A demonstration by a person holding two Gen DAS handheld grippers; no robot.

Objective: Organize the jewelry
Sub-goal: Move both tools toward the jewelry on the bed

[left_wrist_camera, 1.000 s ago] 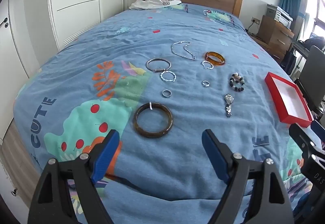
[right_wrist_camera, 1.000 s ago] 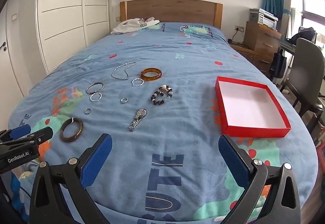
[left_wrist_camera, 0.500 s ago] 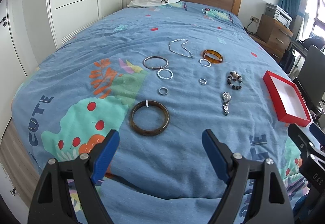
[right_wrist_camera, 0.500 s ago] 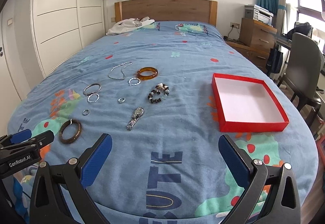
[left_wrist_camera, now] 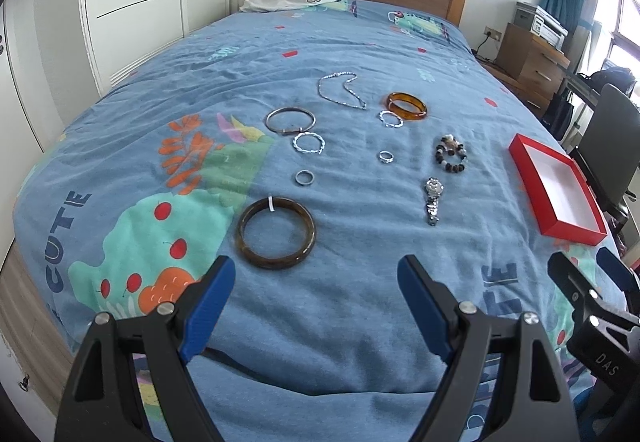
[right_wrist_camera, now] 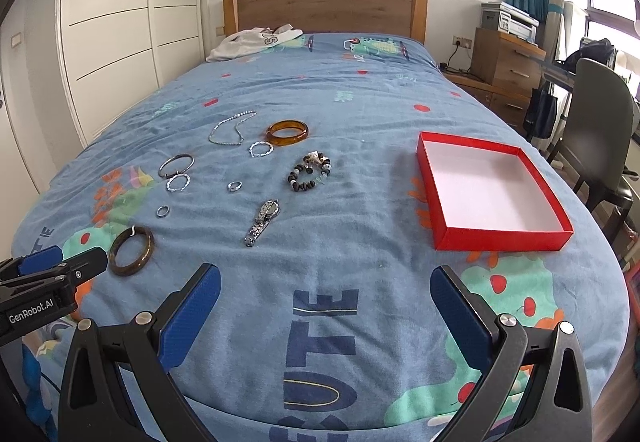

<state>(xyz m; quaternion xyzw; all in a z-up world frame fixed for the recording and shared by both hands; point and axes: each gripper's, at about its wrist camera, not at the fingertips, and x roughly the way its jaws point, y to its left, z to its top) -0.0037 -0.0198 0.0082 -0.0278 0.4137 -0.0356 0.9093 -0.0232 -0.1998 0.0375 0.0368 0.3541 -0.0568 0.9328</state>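
Observation:
Jewelry lies spread on a blue bedspread (left_wrist_camera: pixel 340 53). A dark brown bangle (left_wrist_camera: pixel 276 233) lies nearest my left gripper (left_wrist_camera: pixel 316 280), which is open and empty just short of it. Beyond are a small ring (left_wrist_camera: pixel 304 177), a twisted silver bracelet (left_wrist_camera: pixel 308 143), a silver bangle (left_wrist_camera: pixel 291 120), a chain necklace (left_wrist_camera: pixel 340 89), an amber bangle (left_wrist_camera: pixel 407 105), a bead bracelet (left_wrist_camera: pixel 451 159) and a silver watch (left_wrist_camera: pixel 433 197). An empty red box (right_wrist_camera: pixel 488 189) sits to the right. My right gripper (right_wrist_camera: pixel 325 292) is open and empty near the bed's foot.
A white garment (right_wrist_camera: pixel 256 39) lies by the wooden headboard (right_wrist_camera: pixel 324 7). White wardrobes (right_wrist_camera: pixel 108 29) stand on the left. A wooden dresser (right_wrist_camera: pixel 504 61) and a grey chair (right_wrist_camera: pixel 600 121) stand on the right.
Both grippers have drawn back and risen a little, so the jewelry and box sit farther off in view. Both stay open. Nothing on the bed has moved.

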